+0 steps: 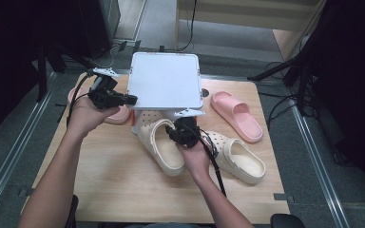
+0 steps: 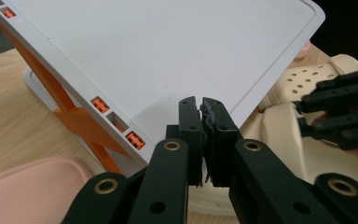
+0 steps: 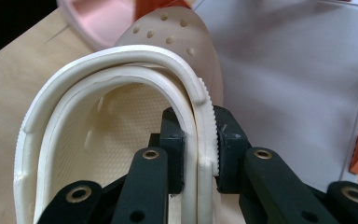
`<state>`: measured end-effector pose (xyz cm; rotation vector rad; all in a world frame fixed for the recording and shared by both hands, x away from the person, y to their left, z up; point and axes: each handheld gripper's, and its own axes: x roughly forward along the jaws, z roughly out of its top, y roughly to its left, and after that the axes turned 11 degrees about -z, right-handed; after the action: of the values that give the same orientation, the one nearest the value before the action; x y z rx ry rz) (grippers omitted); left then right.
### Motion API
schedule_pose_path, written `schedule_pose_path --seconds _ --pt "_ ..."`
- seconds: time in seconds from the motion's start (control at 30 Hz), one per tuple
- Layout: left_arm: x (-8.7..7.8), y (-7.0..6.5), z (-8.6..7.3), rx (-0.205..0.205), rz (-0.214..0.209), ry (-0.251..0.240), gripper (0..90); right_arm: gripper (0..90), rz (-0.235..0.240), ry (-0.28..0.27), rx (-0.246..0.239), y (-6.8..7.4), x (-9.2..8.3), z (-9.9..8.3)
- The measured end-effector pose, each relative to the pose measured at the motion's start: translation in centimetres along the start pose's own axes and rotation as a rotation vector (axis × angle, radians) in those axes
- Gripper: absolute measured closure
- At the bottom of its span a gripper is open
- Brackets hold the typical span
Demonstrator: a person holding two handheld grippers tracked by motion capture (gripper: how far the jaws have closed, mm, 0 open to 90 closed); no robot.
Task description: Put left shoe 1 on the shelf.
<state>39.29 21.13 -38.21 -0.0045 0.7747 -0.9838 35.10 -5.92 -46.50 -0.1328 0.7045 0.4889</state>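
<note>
- Wooden table (image 1: pixel 114 190) in a dim room, metal rails on both sides.
- Nearest: right gripper (image 1: pixel 184 133) clamped on the rim and strap of a cream clog (image 1: pixel 164 147), toe under the white rack (image 1: pixel 165 80).
- Farther: left gripper (image 1: pixel 123 99) pinched closed, empty, at the rack's edge.
- Step, likely: shelving the clog; next, pushing it deeper under, level.

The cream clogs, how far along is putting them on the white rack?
Nothing looks shelved yet. In hand: the right gripper is clamped on the heel rim of one cream clog, its toe beneath the white rack. Left: the second clog and two pink slippers remain on the table.
</note>
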Motion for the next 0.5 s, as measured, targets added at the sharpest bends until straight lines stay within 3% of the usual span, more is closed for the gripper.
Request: schedule_pose_path --seconds 0.23,0.5 --pt "0.0 0.0 0.0 0.001 -0.002 -0.001 86.7 77.4 -0.036 0.002 0.042 -0.2 2.2 0.6" --pt "-0.1 0.0 -0.1 0.003 -0.003 0.0 86.8 76.7 -0.049 0.014 0.071 -0.2 3.7 0.0"
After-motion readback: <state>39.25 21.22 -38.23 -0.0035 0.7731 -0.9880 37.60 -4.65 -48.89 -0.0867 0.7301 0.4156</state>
